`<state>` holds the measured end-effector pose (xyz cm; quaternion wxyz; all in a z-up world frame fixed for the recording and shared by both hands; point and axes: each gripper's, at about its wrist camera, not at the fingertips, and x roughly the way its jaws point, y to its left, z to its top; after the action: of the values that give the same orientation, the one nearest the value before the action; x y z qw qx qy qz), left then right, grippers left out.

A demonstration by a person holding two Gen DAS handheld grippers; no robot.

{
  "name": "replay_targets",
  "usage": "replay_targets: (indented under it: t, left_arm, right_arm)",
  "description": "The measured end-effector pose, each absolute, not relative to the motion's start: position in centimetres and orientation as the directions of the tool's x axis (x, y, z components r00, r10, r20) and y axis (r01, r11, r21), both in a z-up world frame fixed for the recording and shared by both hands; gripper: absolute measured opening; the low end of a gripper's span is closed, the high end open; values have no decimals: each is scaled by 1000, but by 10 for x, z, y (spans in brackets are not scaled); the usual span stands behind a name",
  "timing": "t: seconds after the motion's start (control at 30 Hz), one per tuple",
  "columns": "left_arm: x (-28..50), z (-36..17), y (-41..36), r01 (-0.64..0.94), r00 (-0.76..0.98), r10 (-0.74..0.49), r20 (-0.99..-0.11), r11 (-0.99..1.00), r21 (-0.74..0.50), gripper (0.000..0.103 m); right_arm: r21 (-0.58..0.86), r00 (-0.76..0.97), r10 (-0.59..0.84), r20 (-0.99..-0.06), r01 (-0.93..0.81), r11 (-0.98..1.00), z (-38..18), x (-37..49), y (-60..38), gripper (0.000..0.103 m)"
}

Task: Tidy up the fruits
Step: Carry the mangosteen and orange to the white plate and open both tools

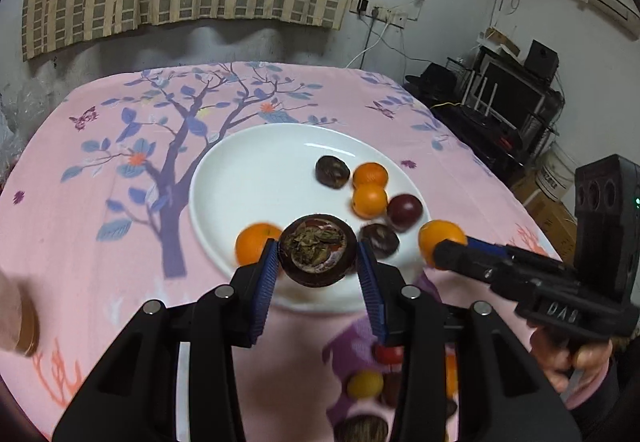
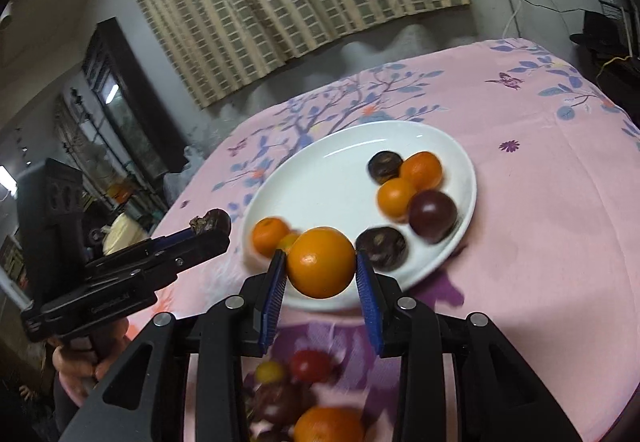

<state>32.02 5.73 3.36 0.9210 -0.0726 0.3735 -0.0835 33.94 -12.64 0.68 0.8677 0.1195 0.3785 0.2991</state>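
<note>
The left gripper (image 1: pixel 318 262) has its fingers clamped on a dark mangosteen (image 1: pixel 318 256); the right gripper (image 2: pixel 322 270) pinches an orange (image 2: pixel 321 262). Both hang over the white plate's (image 1: pixel 248 177) six-o'clock rim. Six fruits already sit on it, mostly toward three o'clock. More loose fruit (image 2: pixel 308 366) waits on the counter (image 1: pixel 100 242).

Little legible text.

Left wrist view: raised letters on the flank of the right tongs (image 1: pixel 434 254), on the black body behind the fingers; they look like "DAS" but appear mirrored or upside down, so the reading is unsure.

Right wrist view: small pale lettering along the body of the left tongs (image 2: pixel 212 230), too blurred to make out.

White bucket (image 1: pixel 554 173) at right edge carries dark print, unreadable.
</note>
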Motion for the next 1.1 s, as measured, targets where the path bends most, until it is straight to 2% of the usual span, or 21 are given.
replay_targets:
  t: [0.17,0.2,0.23,0.3,0.37,0.5,0.73,0.8,1.0,1.1]
  left_arm:
    - [360,14,51,54,663,-169,-729,983,-178,40]
    - [365,12,50,44,659,-152,-736,985,-164,44]
    - [365,10,50,38,660,-137,-738,988,-149,50]
    - [358,13,50,26,684,-103,-723,993,-117,83]
    - [345,22,52,17,724,-74,-685,996,-90,90]
    - [323,39,56,19,766,-67,-639,996,-82,97]
    - [267,29,70,0,773,-53,-633,996,-84,98]
    - [255,20,77,-16,754,-42,-655,996,-82,98]
    - [236,0,110,-122,697,-22,-717,981,-150,98]
    - [235,-2,119,-165,690,-9,-724,972,-170,98]
  right_arm:
    - [417,532,574,-622,-396,818,-8,370,-121,37]
    - [411,534,568,-626,-394,822,-10,373,-121,39]
    - [411,537,566,-625,-390,824,-12,375,-123,47]
    - [429,523,580,-625,-390,815,-11,373,-127,56]
    - [447,534,590,-606,-386,807,-5,366,-133,69]
    - [408,571,583,-578,-417,812,8,345,-139,72]
    - [339,547,583,-600,-487,805,7,298,-144,72]
    - [306,522,585,-621,-526,794,6,285,-143,72]
    - [97,559,465,-687,-563,821,-3,247,-139,71]
    - [84,518,462,-720,-595,799,-12,238,-138,66]
